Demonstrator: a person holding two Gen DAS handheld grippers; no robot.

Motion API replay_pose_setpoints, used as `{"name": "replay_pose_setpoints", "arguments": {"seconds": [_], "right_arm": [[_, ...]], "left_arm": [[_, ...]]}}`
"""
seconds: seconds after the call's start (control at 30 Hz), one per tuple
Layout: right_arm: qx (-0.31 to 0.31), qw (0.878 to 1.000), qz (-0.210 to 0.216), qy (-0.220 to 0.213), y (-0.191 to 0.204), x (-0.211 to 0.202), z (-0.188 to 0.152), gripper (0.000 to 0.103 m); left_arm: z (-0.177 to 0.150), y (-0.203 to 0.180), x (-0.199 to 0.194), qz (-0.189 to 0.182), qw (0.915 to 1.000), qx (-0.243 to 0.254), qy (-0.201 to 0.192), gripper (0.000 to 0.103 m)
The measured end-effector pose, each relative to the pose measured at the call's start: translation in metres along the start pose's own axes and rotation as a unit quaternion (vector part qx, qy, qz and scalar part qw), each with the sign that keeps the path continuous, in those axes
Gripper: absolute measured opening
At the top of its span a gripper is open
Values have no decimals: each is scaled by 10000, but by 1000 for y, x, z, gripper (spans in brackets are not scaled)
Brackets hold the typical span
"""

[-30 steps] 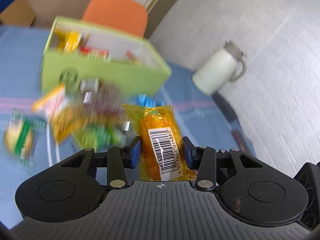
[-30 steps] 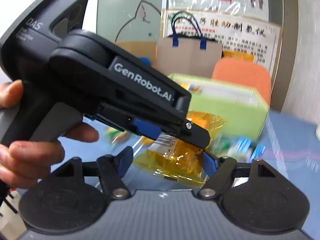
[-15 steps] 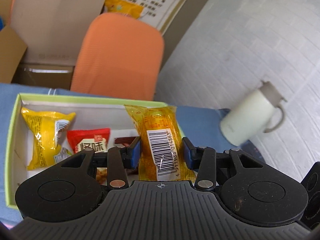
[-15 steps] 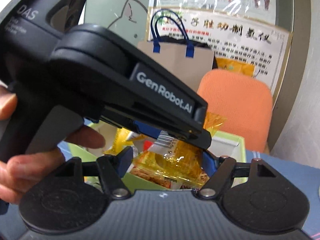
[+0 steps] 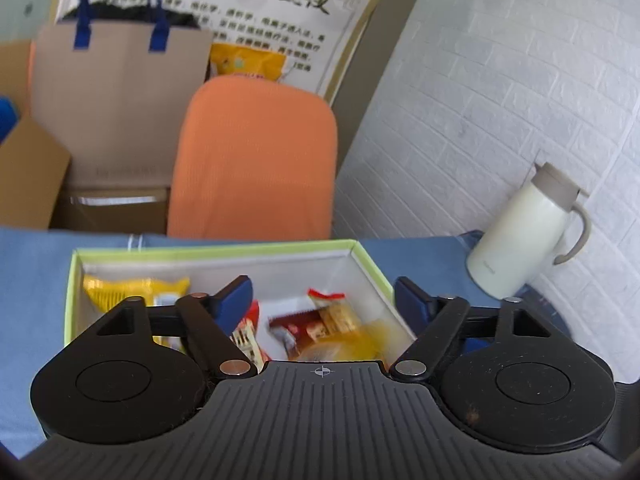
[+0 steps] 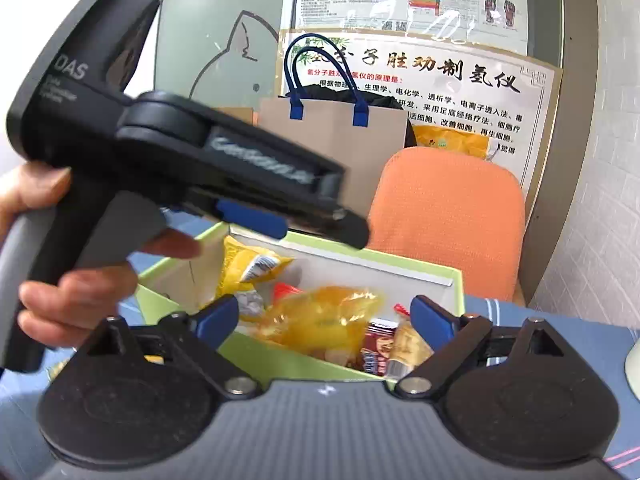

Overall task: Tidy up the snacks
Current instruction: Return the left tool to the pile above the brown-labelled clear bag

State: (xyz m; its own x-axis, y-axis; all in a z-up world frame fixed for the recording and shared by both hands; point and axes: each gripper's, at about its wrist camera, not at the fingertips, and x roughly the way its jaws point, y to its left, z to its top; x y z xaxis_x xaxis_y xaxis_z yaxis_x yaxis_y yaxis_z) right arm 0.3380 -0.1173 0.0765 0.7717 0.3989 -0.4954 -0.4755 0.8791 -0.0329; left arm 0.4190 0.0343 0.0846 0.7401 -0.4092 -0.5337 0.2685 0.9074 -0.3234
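Both tools have just been opening. The left tool (image 5: 323,300) and right tool (image 6: 325,316) stand wide, holding nothing, over the green box (image 5: 372,258) where the yellow snack pack (image 6: 320,320) lies.

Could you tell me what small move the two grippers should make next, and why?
Probably lift both away from the green box. The left gripper and the right gripper have just been opening, nothing sits between their pads, and the yellow packet now lies among the snacks in the box.
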Motion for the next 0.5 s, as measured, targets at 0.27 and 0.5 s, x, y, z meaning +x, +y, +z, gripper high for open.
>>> {"name": "replay_pose_setpoints", "arguments": {"seconds": [0.27,0.5], "right_arm": [[294,9989,-344,-157,-9,-35,-9,92],[966,9953,45,32,11,-70,-75,92]], "left_arm": [[-9,8,-30,387,9992,-84,-39,66],[-59,30,-99,602,9974,-328,-237,70]]}}
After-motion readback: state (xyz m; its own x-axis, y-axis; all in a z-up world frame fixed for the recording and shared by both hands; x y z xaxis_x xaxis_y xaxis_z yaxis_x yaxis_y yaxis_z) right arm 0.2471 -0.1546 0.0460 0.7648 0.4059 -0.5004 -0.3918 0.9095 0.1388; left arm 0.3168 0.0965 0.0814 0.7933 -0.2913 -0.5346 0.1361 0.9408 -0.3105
